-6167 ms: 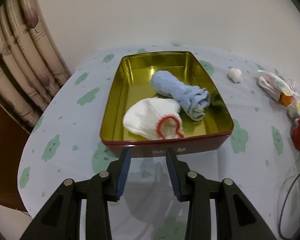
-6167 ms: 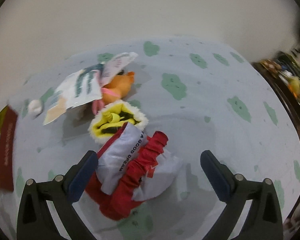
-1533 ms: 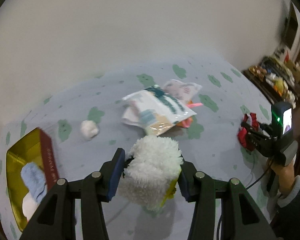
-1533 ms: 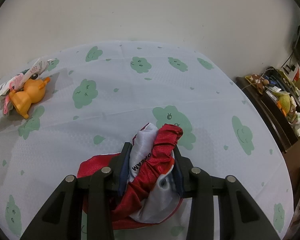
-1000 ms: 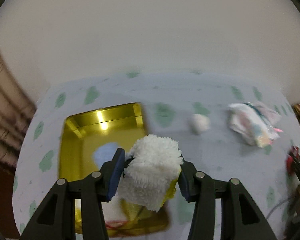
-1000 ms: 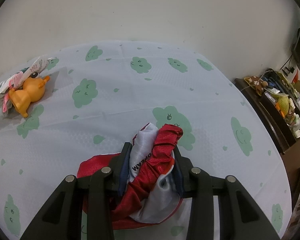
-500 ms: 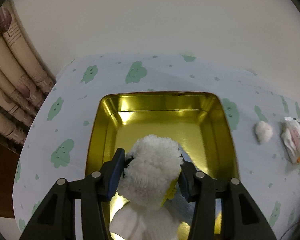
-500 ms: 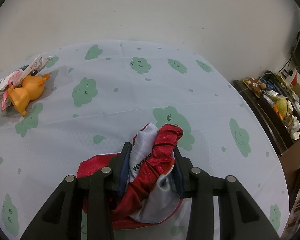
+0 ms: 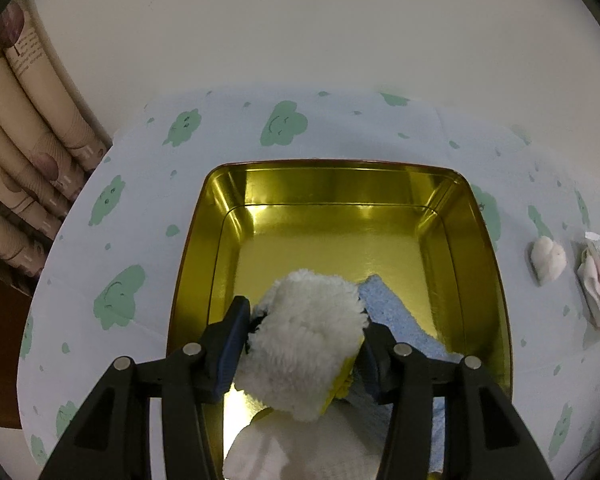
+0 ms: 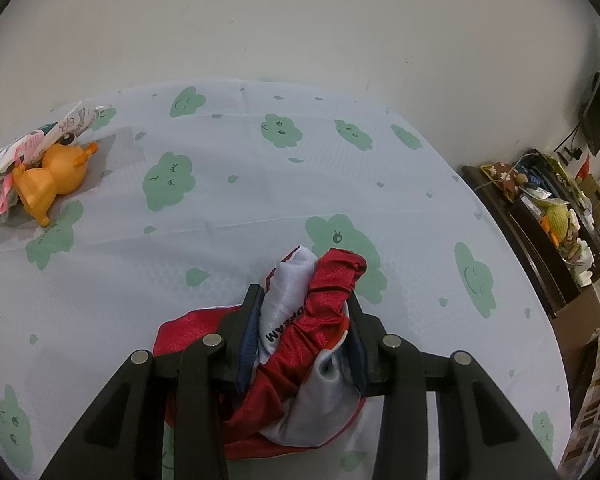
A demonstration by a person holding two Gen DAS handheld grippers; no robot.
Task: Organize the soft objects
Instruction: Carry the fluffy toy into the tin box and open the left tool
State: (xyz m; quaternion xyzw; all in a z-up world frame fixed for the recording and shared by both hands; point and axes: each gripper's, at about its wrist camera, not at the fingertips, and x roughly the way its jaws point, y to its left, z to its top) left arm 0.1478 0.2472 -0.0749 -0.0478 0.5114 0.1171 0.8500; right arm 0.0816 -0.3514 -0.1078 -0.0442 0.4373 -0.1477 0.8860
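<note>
left gripper (image 9: pixel 300 344): over the near end of the gold tin, pointing steeply down; its jaws have just been opening a little, with the fluffy white item between them; both blue pads look to be touching its sides still.
fluffy white item (image 9: pixel 306 340): shaggy white pile with a yellow edge showing at its lower right, caught between the left fingers, over the other cloth things in the tin.
gold tin (image 9: pixel 340 176): open rectangular box with a shiny gold inside, straight ahead of and under the left gripper; its far half is bare metal.
blue cloth (image 9: pixel 396 316): pale blue, in the tin just right of the left gripper's right finger, partly hidden by it.
white knit item (image 9: pixel 284 448): in the tin under the left gripper, below the fluffy white item, between the two arms of the tool.
cotton ball (image 9: pixel 548 260): small white lump on the tablecloth, well off to the right of the left gripper, outside the tin.
packet (image 9: pixel 598 280): crinkled printed wrapper, further right than the cotton ball, at the view's edge.
right gripper (image 10: pixel 304 344): jaws clamped together on the red and silver fabric, low over the tablecloth.
red and silver fabric (image 10: pixel 312 320): satin bundle with a gathered red band and black lettering, pinched between the right fingers, its loose part spilling under and behind them.
orange toy (image 10: pixel 54 176): far ahead and left of the right gripper, lying on its side beside printed wrappers.
tablecloth (image 10: pixel 236 208): pale blue with green cloud faces, under everything.
</note>
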